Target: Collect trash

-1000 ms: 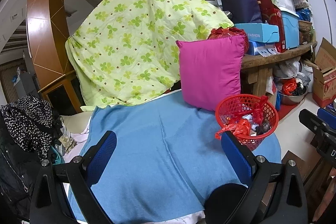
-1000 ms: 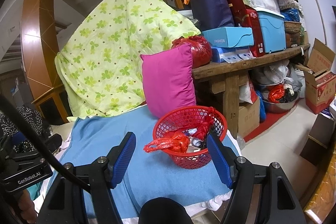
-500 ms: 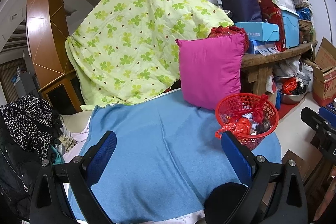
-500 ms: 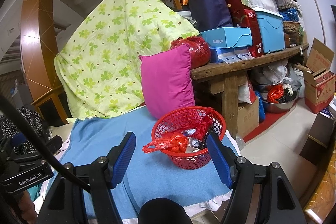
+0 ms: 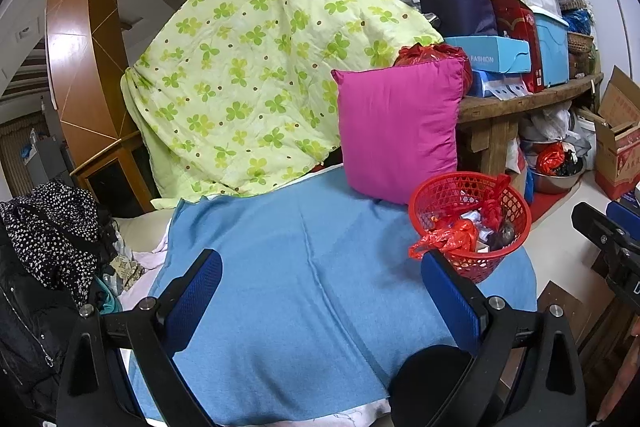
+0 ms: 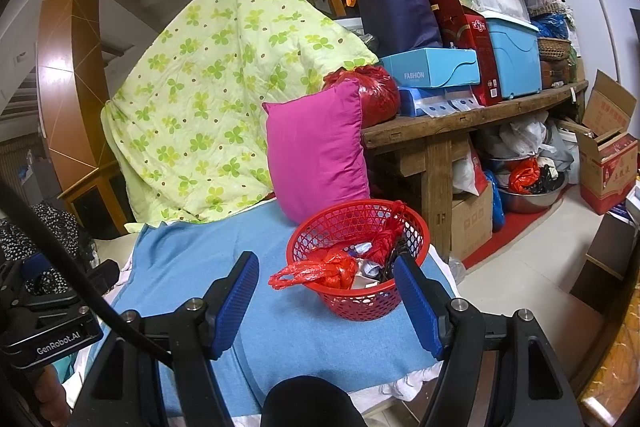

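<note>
The red basket (image 6: 358,259) stands on the blue cloth (image 5: 304,267), at the cloth's right-hand corner, just in front of the magenta pillow (image 6: 320,151) that leans upright behind it. Trash fills the basket: a knotted red plastic bag (image 6: 320,271) hangs over the basket's near rim, with pale wrappers and a dark item behind it, and a twisted red strip rises against the basket's far wall.

The right gripper (image 6: 326,301) hovers on the near side of the basket. Its 2 blue fingers (image 6: 234,301) stand well apart and clamp nothing; in that view the red bag and the basket's near rim show in the gap between them, though whether they touch the basket cannot be told. The left gripper (image 5: 320,301) hangs to the left of the basket above bare blue cloth, fingers (image 5: 192,301) likewise spread wide and empty, its right finger appearing just under the basket's near edge.

Behind the basket and left of the pillow, a green clover-print quilt (image 5: 256,75) is draped in a tall peak. To the right of the basket, a wooden counter (image 6: 460,123) carries a tied red sack (image 6: 378,89), a blue box marked FASHION (image 6: 432,69), a navy bag (image 6: 394,11) and stacked storage bins. Under that counter sit a steel bowl (image 6: 532,197) and cardboard boxes.
</note>
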`<state>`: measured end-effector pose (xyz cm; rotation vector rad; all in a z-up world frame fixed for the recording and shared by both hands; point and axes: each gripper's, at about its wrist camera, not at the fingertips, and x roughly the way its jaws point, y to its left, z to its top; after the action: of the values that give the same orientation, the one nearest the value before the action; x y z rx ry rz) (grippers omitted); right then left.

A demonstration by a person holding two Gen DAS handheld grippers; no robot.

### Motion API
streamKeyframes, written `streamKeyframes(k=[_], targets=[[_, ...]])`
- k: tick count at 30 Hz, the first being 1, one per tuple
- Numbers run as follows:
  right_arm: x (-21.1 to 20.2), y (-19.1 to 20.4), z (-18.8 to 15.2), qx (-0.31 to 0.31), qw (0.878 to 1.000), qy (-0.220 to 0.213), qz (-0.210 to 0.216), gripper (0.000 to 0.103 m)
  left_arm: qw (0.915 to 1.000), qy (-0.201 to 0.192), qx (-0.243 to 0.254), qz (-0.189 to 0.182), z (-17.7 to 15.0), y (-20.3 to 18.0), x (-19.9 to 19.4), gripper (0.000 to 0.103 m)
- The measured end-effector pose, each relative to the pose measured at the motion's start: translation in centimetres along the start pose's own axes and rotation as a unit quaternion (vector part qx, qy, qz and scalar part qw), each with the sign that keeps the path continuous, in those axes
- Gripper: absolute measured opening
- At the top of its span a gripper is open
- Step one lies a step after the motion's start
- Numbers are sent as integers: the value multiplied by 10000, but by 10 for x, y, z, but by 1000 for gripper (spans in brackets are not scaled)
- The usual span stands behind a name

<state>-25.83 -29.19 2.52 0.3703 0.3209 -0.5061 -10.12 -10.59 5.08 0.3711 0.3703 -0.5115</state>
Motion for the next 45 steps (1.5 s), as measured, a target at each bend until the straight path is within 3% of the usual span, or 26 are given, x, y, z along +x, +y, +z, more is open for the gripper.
streamKeyframes(k=[45], targets=[[-1,-7,1,37,9999,-65,-110,74,9998,-32,203,-49,6,-9,-4,100]])
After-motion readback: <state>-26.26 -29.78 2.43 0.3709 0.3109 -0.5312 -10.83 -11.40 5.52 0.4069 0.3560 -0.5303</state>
